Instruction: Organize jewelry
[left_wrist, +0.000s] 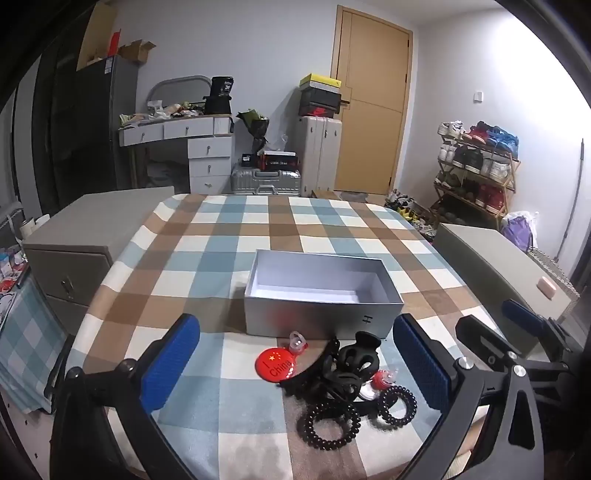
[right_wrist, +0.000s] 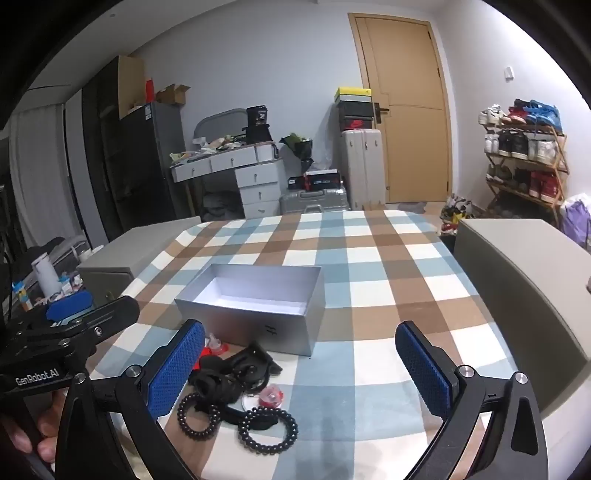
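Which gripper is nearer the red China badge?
Left. The left gripper frames the red badge between open fingers; the right gripper sits off to the badge's right.

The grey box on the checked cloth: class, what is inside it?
The grey box shows only a bare white floor and walls. Its near wall hides the front strip of floor.

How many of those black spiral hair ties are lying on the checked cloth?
2 visible. One spiral hair tie lies nearest the camera; a smaller one sits to its right. The tangled black pile may hide more.
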